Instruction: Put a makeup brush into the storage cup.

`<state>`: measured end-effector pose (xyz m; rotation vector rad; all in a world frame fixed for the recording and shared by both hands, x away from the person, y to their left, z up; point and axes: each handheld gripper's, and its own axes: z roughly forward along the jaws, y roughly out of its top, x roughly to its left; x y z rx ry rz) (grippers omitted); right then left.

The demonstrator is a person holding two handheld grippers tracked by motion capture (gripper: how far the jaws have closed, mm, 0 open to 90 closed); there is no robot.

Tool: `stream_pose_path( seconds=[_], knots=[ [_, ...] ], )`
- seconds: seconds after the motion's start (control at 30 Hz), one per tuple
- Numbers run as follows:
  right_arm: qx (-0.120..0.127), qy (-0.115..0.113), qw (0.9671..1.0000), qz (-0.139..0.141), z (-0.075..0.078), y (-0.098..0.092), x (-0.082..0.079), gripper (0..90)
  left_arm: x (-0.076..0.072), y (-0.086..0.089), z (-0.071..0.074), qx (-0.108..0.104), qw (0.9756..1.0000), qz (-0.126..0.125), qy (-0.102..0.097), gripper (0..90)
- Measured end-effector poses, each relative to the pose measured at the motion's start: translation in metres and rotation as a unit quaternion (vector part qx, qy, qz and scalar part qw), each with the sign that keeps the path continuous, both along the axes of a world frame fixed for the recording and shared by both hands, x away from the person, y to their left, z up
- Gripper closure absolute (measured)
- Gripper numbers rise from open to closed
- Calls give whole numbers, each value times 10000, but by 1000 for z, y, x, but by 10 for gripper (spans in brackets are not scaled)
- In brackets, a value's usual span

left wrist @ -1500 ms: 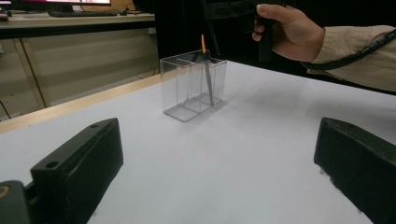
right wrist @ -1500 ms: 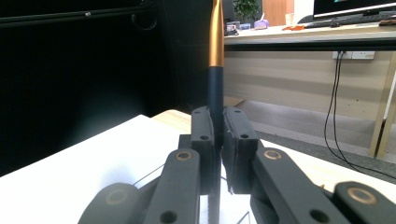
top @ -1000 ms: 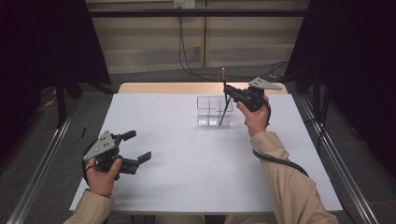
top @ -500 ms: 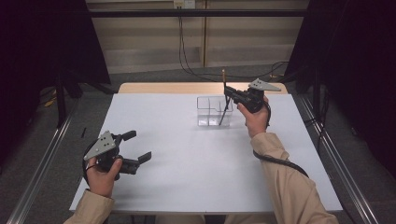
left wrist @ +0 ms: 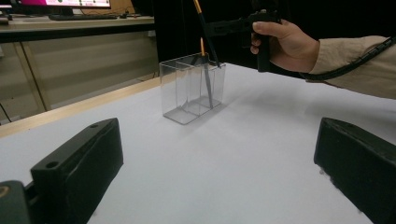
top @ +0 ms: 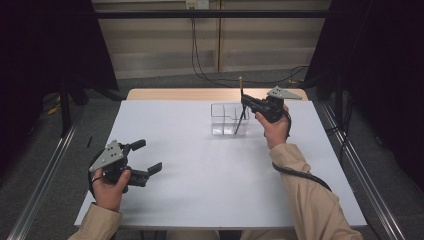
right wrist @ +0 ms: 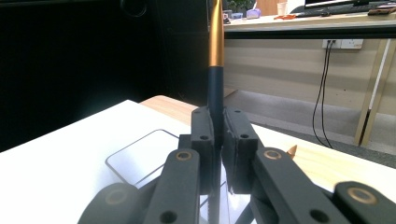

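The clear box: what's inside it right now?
In the clear box, a dark pen held by the right gripper reaches down into one compartment. A second orange-tipped stick seems to stand behind it; the bottom ends are hard to see.

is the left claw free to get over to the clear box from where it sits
Probably yes: the left claw is open and holds nothing, and bare table lies between it and the clear box. The right claw already holds a pen in that box.
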<state>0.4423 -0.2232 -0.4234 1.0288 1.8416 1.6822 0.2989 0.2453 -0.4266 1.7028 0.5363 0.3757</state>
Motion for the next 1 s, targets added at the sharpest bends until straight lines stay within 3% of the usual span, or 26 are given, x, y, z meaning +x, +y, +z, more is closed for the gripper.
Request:
stream_pose_path(
  seconds=[1.0],
  knots=[
    [-25, 79, 9999, 61, -11, -3, -4, 837, 0, -1, 0, 13, 10000, -19, -17, 9]
  ],
)
